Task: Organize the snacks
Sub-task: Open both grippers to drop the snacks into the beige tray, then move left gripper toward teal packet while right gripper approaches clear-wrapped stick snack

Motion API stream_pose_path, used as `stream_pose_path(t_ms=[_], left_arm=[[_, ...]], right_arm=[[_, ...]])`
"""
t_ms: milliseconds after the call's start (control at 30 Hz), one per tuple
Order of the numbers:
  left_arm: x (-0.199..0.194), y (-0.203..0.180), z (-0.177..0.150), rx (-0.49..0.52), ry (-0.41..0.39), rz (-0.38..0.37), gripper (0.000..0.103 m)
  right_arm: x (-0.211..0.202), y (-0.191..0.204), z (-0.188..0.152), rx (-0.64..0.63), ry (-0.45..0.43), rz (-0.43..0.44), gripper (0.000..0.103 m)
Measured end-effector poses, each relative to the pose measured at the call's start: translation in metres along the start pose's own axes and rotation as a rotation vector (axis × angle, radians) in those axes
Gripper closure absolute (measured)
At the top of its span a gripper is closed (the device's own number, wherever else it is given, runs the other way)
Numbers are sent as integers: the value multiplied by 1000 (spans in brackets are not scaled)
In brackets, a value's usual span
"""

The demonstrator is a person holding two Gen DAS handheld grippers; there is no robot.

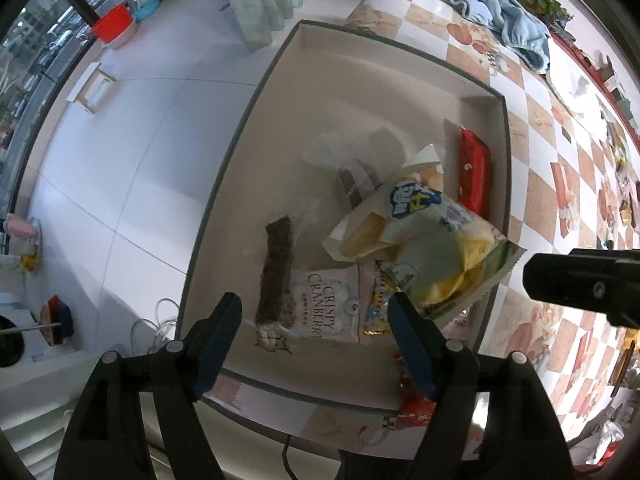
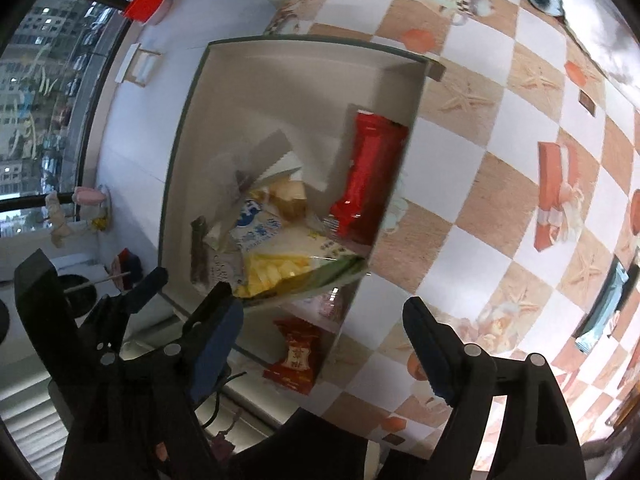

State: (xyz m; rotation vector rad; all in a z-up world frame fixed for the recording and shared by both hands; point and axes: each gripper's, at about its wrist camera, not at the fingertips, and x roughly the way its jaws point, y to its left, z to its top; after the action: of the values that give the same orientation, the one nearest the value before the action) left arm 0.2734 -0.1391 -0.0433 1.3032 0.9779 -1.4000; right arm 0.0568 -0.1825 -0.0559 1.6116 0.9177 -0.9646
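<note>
Snack sorting looks mostly done, judging by what's in the box.

Box [image 1: 256,92] sits on the checkered worktop [image 1: 536,120], at its edge next to the floor. Inside:
- red packet [image 1: 474,172] against the right wall
- big chips bag [image 1: 436,248] lying across the middle, one corner poking over the right rim
- cranberry packet [image 1: 334,304] near the front, partly under the chips bag
- dark bar [image 1: 276,268] beside the cranberry packet, on its left
- a clear wrapper [image 1: 352,152] further back, contents hard to make out

Contents are piled, overlapping, not laid in rows.

Left to do, as far as visible:
- small red sachet [image 2: 296,354] at the front of the box. Cannot tell whether it's inside the front wall or just outside on the worktop.
- blue packet [image 2: 604,308] out on the worktop, well apart from the box, to the right.
- more clutter at the far right edge of the left wrist view, too small to identify.

Left tongs [image 1: 316,320] are spread, empty, hovering over the front of the box above the cranberry packet. Right tongs [image 2: 324,320] are spread too, empty, over the front right corner of the box.

My read: the blue packet is the next pickup, right side is closer.
</note>
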Motion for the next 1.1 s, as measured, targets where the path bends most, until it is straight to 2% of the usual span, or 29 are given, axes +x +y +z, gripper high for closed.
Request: stream_pose_path(t_ms=[300, 567, 833, 1100], left_arm=[[-3, -17, -4, 53, -1, 5, 24], [2, -32, -3, 93, 24, 6, 24], [9, -41, 25, 92, 27, 8, 24], [7, -41, 49, 54, 12, 26, 24]], right_arm=[[-2, -52, -18, 121, 24, -19, 20], [-4, -94, -43, 215, 28, -2, 20], [-17, -131, -66, 314, 1, 16, 20], [-28, -187, -100, 438, -11, 15, 20]])
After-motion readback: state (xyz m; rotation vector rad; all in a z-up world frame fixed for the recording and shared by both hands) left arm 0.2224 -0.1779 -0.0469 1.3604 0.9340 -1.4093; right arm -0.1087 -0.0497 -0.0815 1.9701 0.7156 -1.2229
